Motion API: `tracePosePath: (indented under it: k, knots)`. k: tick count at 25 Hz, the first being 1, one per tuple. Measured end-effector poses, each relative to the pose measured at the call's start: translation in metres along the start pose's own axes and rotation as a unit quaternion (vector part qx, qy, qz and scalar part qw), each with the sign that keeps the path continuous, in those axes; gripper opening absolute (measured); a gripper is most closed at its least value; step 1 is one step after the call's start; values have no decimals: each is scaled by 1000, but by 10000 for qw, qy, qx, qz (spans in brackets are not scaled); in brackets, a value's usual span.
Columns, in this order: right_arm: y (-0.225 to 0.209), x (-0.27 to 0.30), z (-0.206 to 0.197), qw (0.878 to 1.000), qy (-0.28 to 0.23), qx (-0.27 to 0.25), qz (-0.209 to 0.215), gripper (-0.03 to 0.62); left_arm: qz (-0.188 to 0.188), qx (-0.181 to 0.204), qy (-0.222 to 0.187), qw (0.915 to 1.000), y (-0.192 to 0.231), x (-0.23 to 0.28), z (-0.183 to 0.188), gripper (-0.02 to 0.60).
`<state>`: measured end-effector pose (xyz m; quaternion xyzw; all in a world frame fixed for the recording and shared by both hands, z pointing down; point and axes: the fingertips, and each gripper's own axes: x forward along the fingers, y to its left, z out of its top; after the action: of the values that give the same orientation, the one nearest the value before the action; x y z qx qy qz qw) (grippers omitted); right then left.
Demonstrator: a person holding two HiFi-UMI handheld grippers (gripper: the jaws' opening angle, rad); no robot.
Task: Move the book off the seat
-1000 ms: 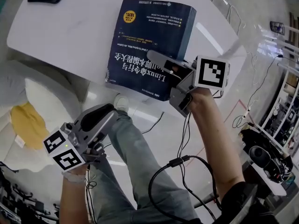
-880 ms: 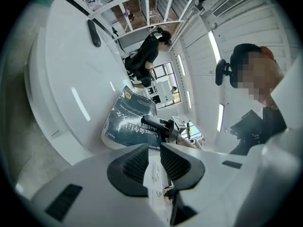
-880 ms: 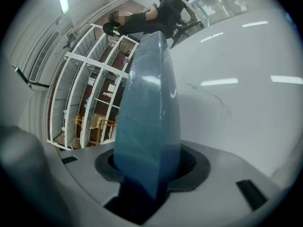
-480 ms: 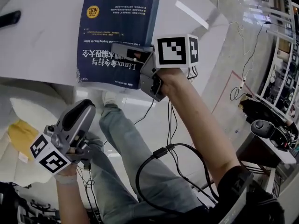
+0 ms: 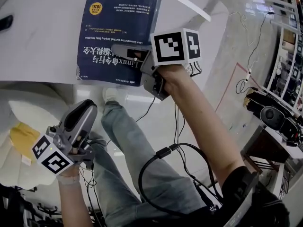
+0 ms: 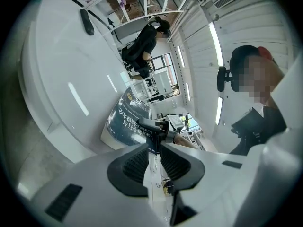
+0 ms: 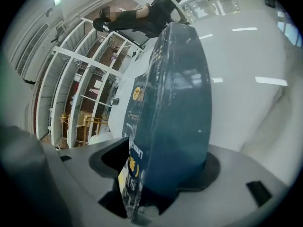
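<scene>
The dark blue book lies flat on the white table, its near edge at the table's rim. My right gripper reaches over that near edge, with one jaw on top of the cover. Its jaws have just been opening. In the right gripper view the book still stands between them, with a gap on its left side. My left gripper hangs low above the person's knee, its pads a narrow slit apart with nothing between them. The book also shows in the left gripper view.
A white seat cushion with a yellow item is at lower left. A black object lies on the table's far left. The person's jeans leg and black cables are below. Another person stands beyond the table.
The book and my right gripper have shifted left in the head view, further over the table. The right jaws have spread off the cover. My left gripper has hardly moved.
</scene>
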<state>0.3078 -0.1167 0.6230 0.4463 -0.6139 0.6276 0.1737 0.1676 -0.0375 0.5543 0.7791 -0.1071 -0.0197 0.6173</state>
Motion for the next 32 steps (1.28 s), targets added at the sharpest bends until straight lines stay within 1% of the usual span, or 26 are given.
tracePosePath:
  k: [6,12,16,18,22,25,29,32]
  knots:
    - [-11,-7,-7,9990,55,-103,-434,332,-90,-32,86,9999,2,-4,-3,81]
    - [-26,-16,-10,9948,47,-335,-958,356,-143,-33,213,9997,6,-12,-2,81]
    - [-33,-35,0,9890,-184,-568,-1351,356,-132,-5,258,9996,11,-20,6,81]
    - [-41,-54,4,9867,-319,-573,-1485,356,-129,3,271,9995,9,-19,5,81]
    - [-49,-82,3,9837,-549,-437,-1654,356,-195,37,326,9993,3,-19,3,81]
    - [-50,-95,-6,9824,-643,-371,-1714,356,-238,65,379,9990,-2,-19,-3,81]
    - [-44,-102,-18,9829,-684,-312,-1679,356,-289,90,422,9987,-11,-20,-8,81]
    - [-24,-100,-31,9846,-671,-337,-1578,354,-314,84,360,9988,-20,-29,-10,81]
